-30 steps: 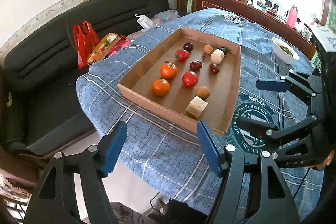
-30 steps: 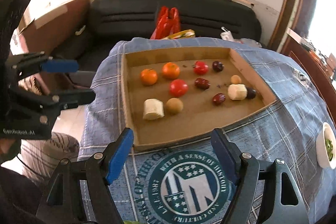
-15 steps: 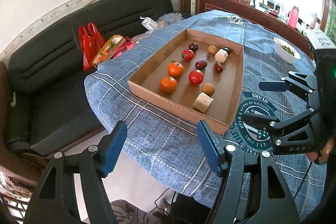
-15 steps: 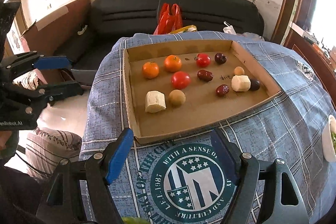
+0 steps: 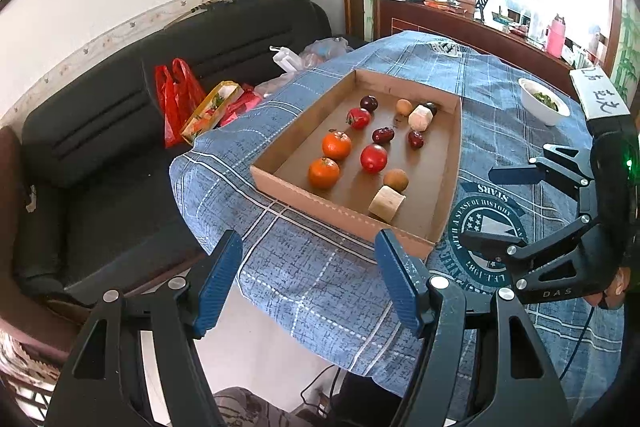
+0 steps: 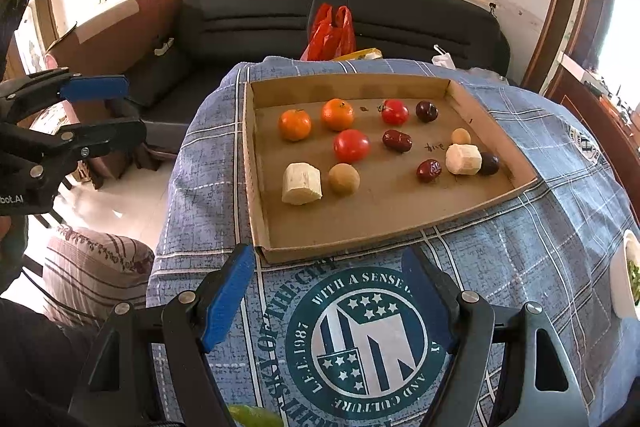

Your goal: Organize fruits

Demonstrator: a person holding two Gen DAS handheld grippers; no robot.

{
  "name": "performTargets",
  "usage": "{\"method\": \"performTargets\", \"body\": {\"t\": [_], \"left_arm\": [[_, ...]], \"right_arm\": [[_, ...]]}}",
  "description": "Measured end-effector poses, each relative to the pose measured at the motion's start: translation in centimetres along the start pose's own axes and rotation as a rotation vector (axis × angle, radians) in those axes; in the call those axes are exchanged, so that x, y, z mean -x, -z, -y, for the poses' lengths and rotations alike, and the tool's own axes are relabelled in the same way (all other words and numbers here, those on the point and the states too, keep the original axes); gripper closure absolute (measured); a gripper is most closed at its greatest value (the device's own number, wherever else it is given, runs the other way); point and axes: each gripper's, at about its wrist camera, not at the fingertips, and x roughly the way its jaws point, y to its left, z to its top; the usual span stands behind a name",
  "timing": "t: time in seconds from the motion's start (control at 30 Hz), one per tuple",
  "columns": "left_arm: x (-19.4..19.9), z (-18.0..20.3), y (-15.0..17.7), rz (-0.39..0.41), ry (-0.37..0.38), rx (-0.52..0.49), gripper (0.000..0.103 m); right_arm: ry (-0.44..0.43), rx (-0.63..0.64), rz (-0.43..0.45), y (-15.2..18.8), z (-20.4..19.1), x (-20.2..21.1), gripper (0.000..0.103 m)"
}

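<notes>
A worktop [image 6: 200, 155] draped in a blue checked cloth is carrying a shallow cardboard tray [image 6: 250, 163], the landmark here. Inside the tray, fruits are lying apart in loose rows: two oranges [image 6: 295, 124] at its far left corner, a large tomato [image 6: 351, 145] just right of them, two pale peeled chunks [image 6: 301, 184] nearer the front wall, then a brown round fruit [image 6: 344, 179], red dates [image 6: 397, 140] and dark plums [image 6: 426, 111] toward the tray's right end. A white bowl [image 5: 543, 102] is sitting well right of the tray.

The left hand-held gripper [image 5: 308, 281] is hovering off the tray's left end, spread wide and holding nothing; the right hand-held gripper [image 6: 330, 297] is hovering before the tray's front wall, equally wide and bare.

Whether sorting is beginning or finished cannot be judged. Any pick would likely go best squeezing softly, since tomatoes bruise.

Before the tray, the cloth's round emblem [image 6: 364, 343] is reading "WITH A SENSE OF", "L.F.J. 1987", "AND CULTURE".
</notes>
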Motion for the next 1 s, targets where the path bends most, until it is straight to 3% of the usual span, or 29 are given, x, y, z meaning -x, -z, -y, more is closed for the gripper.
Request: {"method": "performTargets", "body": {"t": [1.0], "left_arm": [[-0.19,-0.12,0.25,-0.006,-0.011,-0.007,0.034]], "right_arm": [[-0.001,0.010,-0.010,0.20,0.11,-0.28,0.025]]}}
